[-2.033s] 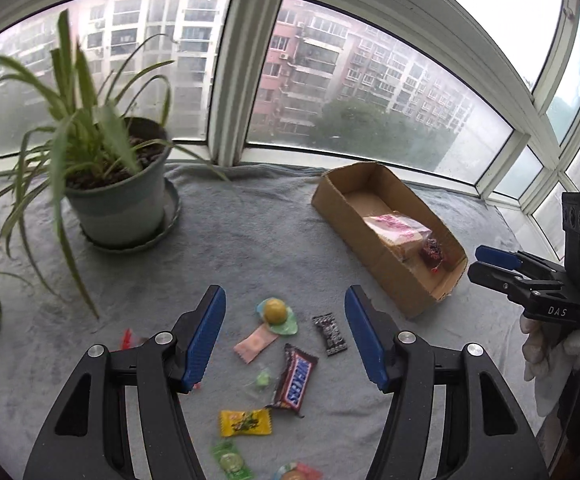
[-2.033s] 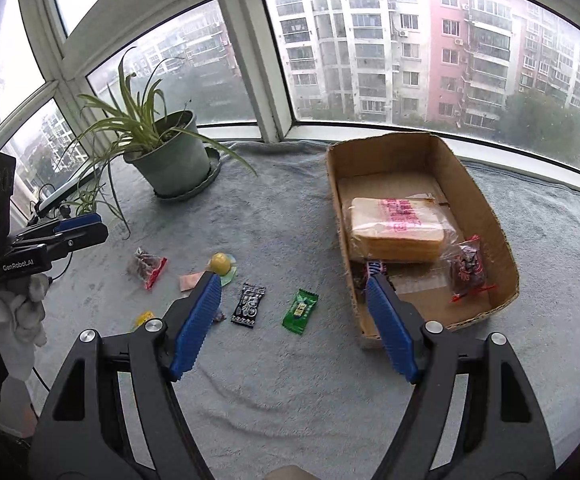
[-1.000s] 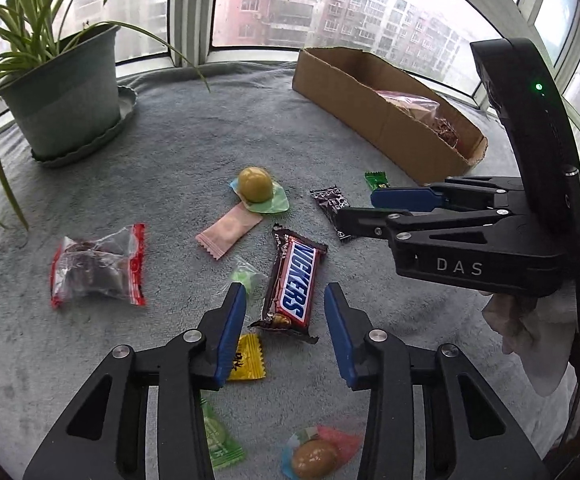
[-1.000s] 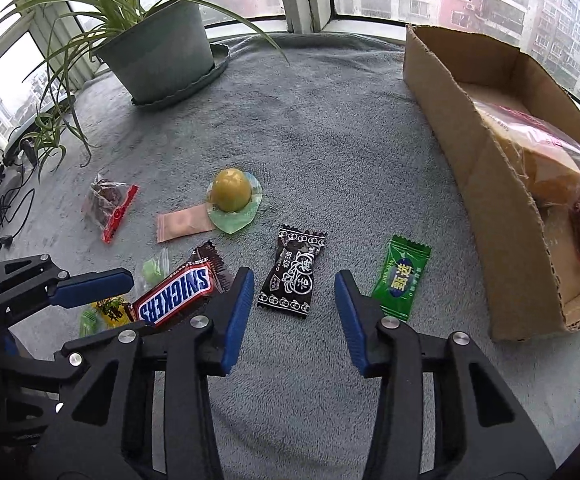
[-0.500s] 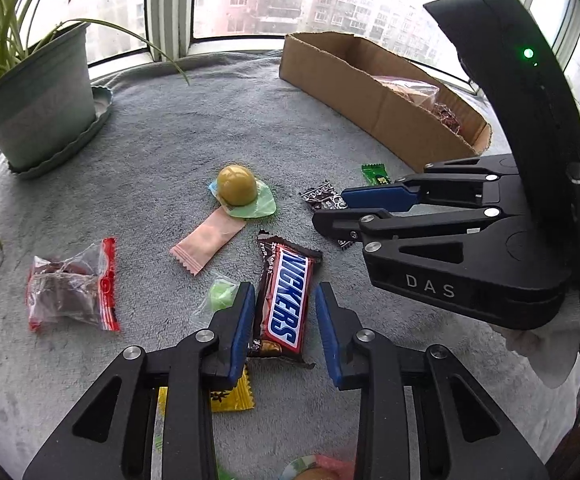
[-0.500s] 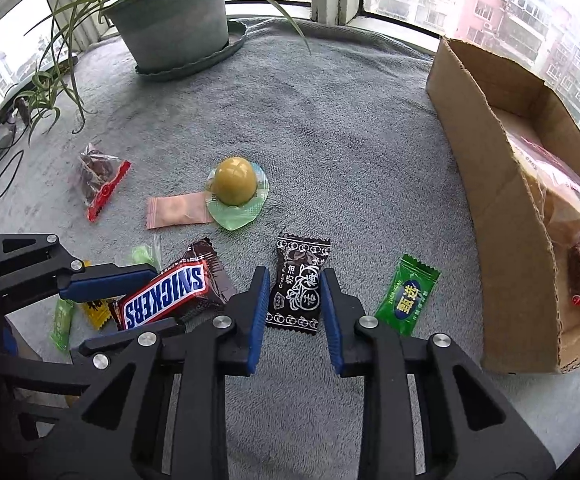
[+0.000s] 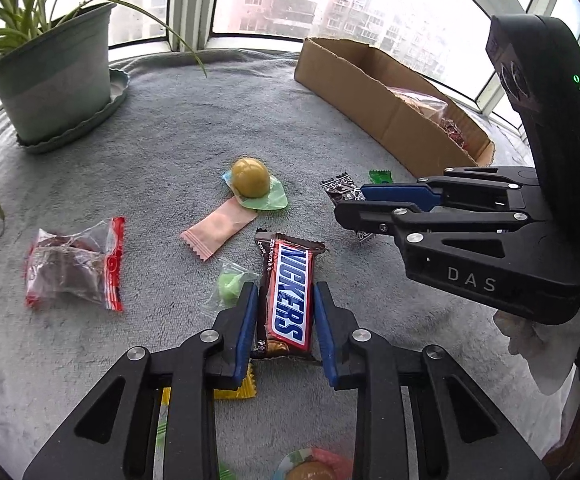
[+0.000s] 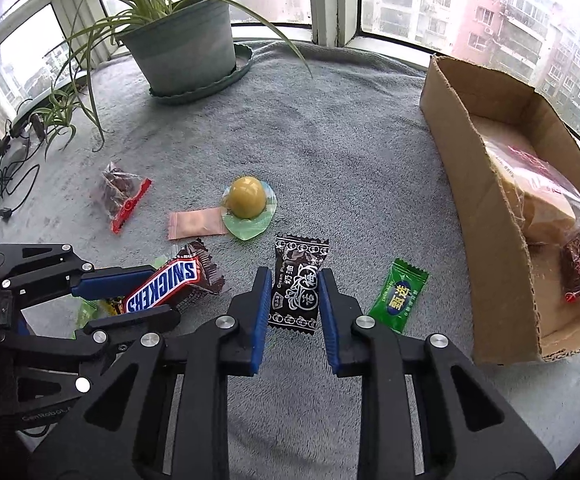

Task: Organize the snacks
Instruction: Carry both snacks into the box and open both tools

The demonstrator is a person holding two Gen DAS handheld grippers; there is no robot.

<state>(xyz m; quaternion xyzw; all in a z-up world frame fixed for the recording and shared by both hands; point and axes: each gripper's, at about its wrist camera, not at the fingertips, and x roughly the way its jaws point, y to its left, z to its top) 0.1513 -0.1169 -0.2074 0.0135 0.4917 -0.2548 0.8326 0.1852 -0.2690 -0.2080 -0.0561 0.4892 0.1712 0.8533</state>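
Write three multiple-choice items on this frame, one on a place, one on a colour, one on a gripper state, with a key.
1. Where does the bagged bread lie?
A. in the cardboard box
B. beside the plant pot
C. under the Snickers bar

2. What colour is the wrapper lying between the black candy and the box?
A. pink
B. green
C. yellow

3. What is the left gripper doing?
A. standing wide open above the blanket
B. closed on the Snickers bar
C. holding the pink sachet

Key: 1 A, the bread sits inside the box walls in the right wrist view. 2 B, the wrapper is bright green. 3 B, both blue pads press the bar's sides in the left wrist view; the right gripper likewise pinches the black candy.
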